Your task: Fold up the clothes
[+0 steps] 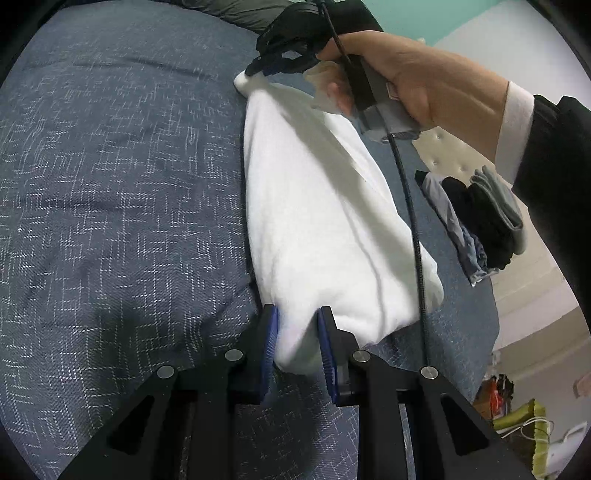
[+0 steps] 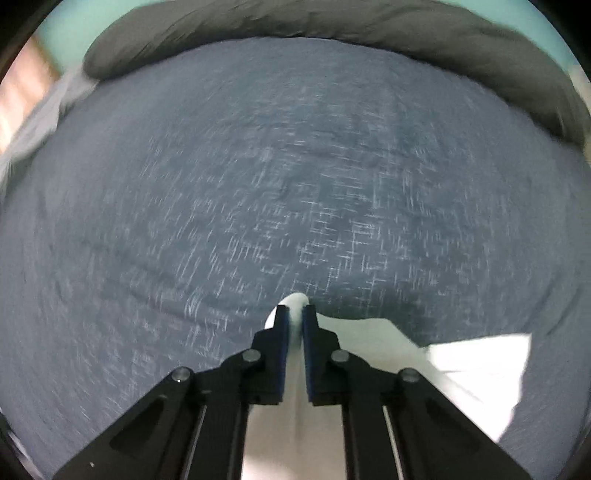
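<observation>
A white garment [image 1: 321,221] lies stretched lengthwise on the blue patterned bedspread [image 1: 110,184]. My left gripper [image 1: 298,317] is shut on its near end, with a thick bunch of white cloth between the blue pads. At the far end, my right gripper [image 1: 275,62], held by a bare hand [image 1: 399,74] in a dark sleeve, pinches the other corner. In the right wrist view, the right gripper [image 2: 294,314] is shut on a fold of the white garment [image 2: 369,336], which trails off to the lower right.
A stack of folded dark and grey clothes [image 1: 480,218] sits on the bed to the right of the garment. A dark grey pillow or blanket [image 2: 332,22] borders the bed's far edge. A black cable [image 1: 410,221] hangs across the garment. Floor clutter [image 1: 524,417] shows at lower right.
</observation>
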Demonstrator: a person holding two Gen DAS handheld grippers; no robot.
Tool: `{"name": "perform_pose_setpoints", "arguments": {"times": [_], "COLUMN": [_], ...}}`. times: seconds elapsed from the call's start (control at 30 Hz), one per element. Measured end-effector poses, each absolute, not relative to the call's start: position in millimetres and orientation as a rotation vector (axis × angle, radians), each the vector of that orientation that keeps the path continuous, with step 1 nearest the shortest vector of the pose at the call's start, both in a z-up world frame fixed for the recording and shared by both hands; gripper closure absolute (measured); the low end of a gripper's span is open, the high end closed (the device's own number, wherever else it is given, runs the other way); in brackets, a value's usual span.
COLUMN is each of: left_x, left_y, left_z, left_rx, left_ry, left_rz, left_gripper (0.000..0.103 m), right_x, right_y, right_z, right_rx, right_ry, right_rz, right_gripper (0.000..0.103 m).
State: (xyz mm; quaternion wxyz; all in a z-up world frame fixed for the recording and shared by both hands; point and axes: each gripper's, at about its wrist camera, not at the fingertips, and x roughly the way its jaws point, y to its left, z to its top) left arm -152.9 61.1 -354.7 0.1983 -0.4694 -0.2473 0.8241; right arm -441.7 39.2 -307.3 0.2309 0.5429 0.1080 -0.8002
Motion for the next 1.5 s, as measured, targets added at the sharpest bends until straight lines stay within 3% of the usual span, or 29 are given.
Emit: {"name": "perform_pose_setpoints", "arguments": {"times": [0.23,0.4,0.47,0.53,0.73,0.87,1.17,1.37,1.4,1.47,1.5], "left_x": [-152.4,-153.3,-152.5,-151.8,-152.6,-156.8,-165.5,-161.3,-160.4,-158.8,-158.2], "left_y": [66.1,66.9,67.8,68.3,55.5,52.3,71.1,73.3,74.0,75.5,75.8], "left_z": [-352.8,-350.0,-347.5,-344.8,-330.5,-325.6,-338.3,-344.2,-344.1,-344.7,-345.5], "left_rx": [-1.312,-1.320,-1.322,-1.322,-1.300,-1.323,-1.432,-1.457,-1.459,-1.462,-1.463], "left_ry": [-0.651,-0.643,-0.636,-0.630,-0.695,-0.724,-0.657,-0.643,-0.637,-0.628,-0.626], "left_rz": [2.326,2.327,2.329,2.330,2.346,2.348,2.358,2.366,2.368,2.369,2.369], "left_gripper": [0.079,0.078,0.078,0.078,0.075,0.061,0.061,0.061,0.061,0.061,0.061], "right_x": [-452.5,-444.0,-438.0,-433.5,-393.1,-365.6,-317.7,-325.5,-326.9,-329.4,-330.8], "right_y": [63.3,72.9,86.4,104.2,174.4,238.2,337.9,315.0,311.7,305.9,303.9], "right_z": [-311.5,-311.8,-296.0,-272.0,-248.4,-262.8,-310.2,-325.7,-327.8,-336.6,-340.5], "right_rx": [1.551,1.527,1.466,1.395,1.415,1.477,1.527,1.470,1.470,1.476,1.478], "right_ry": [0.049,0.006,-0.042,-0.102,-0.021,-0.027,-0.150,-0.147,-0.142,-0.142,-0.146], "right_rz": [-2.171,-2.136,-2.158,-2.176,-2.155,-2.139,-2.174,-2.107,-2.094,-2.072,-2.067], "right_gripper": [0.095,0.090,0.076,0.068,0.064,0.064,0.064,0.064,0.066,0.087,0.090]}}
